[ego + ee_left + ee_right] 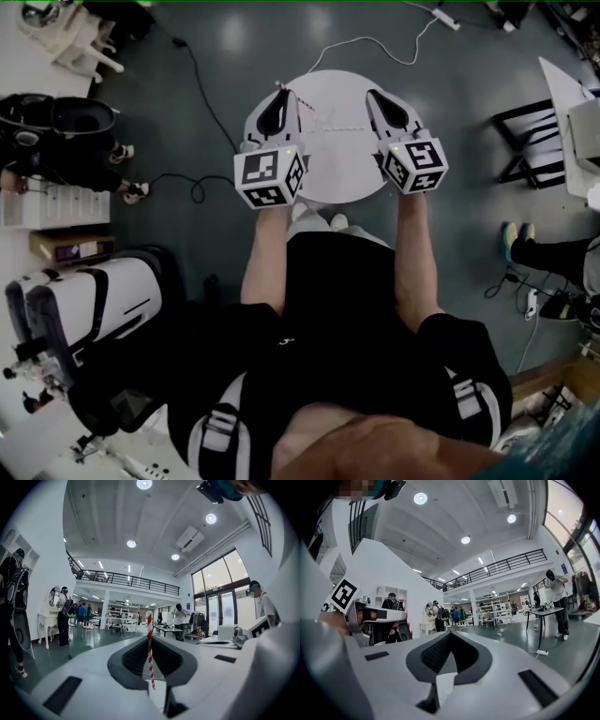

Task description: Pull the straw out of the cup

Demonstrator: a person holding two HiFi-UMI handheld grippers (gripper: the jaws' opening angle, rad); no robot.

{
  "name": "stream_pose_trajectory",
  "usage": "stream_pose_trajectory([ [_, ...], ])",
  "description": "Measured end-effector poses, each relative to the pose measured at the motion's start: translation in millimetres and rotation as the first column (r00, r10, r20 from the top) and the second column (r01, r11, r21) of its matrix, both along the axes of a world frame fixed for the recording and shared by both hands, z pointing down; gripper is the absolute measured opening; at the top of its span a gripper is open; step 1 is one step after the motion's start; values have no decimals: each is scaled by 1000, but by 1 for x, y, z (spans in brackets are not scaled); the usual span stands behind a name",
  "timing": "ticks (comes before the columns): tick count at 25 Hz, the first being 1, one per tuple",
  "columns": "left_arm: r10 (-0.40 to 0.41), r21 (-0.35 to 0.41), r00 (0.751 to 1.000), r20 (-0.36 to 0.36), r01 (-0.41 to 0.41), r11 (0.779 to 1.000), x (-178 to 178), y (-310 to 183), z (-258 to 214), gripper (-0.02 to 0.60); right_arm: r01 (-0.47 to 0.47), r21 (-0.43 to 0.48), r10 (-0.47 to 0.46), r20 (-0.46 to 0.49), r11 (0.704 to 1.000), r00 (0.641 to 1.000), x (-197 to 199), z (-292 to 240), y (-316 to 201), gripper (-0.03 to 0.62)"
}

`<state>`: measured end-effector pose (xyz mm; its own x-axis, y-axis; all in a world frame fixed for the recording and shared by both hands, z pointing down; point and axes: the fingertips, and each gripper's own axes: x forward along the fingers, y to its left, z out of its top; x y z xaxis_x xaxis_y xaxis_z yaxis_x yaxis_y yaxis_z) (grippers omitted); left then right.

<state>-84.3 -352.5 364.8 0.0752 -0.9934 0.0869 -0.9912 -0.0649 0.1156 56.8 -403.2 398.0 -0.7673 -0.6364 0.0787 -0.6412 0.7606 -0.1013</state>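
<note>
The left gripper held the striped straw in its jaws; the right gripper jaws were closed, empty, over the tabletop.

Left gripper view: the straw drops behind the spot where the fingers meet, so its bottom end is out of sight. In the head view it's just a thin striped sliver by the left gripper, way too small to tell where it ends. The two grippers cover most of the desk, and whatever sits under them is hidden. In the right gripper view, only a short striped bit shows behind the left gripper.
</note>
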Motion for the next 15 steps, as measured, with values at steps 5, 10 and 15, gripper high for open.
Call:
stream_pose_trajectory([
  [5,17,-6,1000,12,-17,1000,5,-1,1,31,-28,-9,28,21,1000,999,10,-2,2,15],
  [10,32,-7,999,13,-32,999,6,-3,1,31,-13,20,12,23,1000,1000,1,-12,7,15],
  [15,33,-18,999,10,-32,999,11,-9,7,31,14,30,-14,5,999,1000,-6,-7,10,15],
])
